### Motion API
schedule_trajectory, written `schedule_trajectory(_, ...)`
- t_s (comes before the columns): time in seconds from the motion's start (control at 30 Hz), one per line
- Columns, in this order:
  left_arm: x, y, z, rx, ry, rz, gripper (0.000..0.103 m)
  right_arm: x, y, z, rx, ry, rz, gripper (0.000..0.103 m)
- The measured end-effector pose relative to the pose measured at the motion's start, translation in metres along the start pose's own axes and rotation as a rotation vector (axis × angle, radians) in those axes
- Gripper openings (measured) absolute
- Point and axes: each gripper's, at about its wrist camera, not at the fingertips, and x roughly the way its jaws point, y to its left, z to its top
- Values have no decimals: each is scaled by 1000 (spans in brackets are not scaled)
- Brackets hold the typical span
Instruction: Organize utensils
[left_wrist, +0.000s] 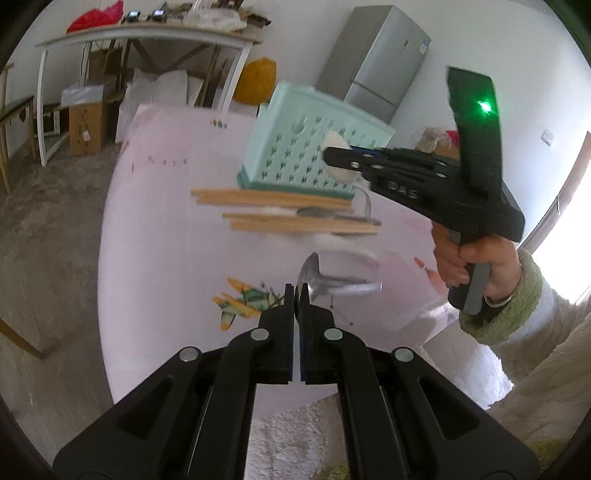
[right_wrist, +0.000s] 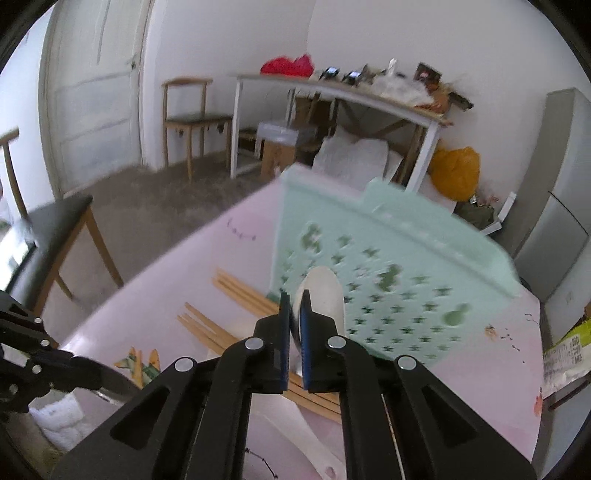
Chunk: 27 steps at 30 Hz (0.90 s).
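Note:
My left gripper (left_wrist: 296, 291) is shut on a metal spoon (left_wrist: 314, 275), held above the pink table (left_wrist: 159, 229). My right gripper (right_wrist: 294, 300) is shut on a white spoon (right_wrist: 325, 291), whose bowl stands in front of the mint-green perforated utensil basket (right_wrist: 388, 266). In the left wrist view the right gripper (left_wrist: 334, 157) holds the white spoon (left_wrist: 338, 173) against the basket's (left_wrist: 295, 147) front wall. Wooden chopsticks (left_wrist: 273, 199) lie in front of the basket, with more utensils blurred among them. The chopsticks (right_wrist: 236, 291) also show in the right wrist view.
A wooden chair (right_wrist: 55, 236) stands left of the table. A white side table (left_wrist: 147, 37) with clutter stands by the far wall, with a grey fridge (left_wrist: 380, 55) and a yellow bag (left_wrist: 258, 81) nearby. A white spoon handle (right_wrist: 295, 435) lies under the right gripper.

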Motion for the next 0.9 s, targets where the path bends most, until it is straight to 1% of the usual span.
schedule_trajectory(0.23,-19,-15,22,37,-89,12,1,-49,-35,-1,139,-124,-30,5)
schedule_trajectory(0.37,-29,-22,45,67,-149,48,1,-73,-58,-6,230,-194,-38,5)
schedule_trajectory(0.47,-42,-27,72,99,-215,80,1,-91,-75,-10,280,-245,-45,5)
schedule_trajectory(0.57,-57,-34,106,153,-299,134,1,-106,-87,-14,313,-292,-48,5)
schedule_trajectory(0.63,-65,-39,131,193,-347,187,1,-115,-95,-16,331,-323,-44,5)
schedule_trajectory(0.73,-70,-45,164,245,-400,255,1,-124,-103,-21,359,-359,-25,5)
schedule_trajectory(0.83,-63,-53,189,296,-415,306,1,-128,-106,-25,377,-383,-12,5)
schedule_trajectory(0.9,-51,-59,199,341,-402,361,1,-131,-109,-27,385,-393,-6,5)
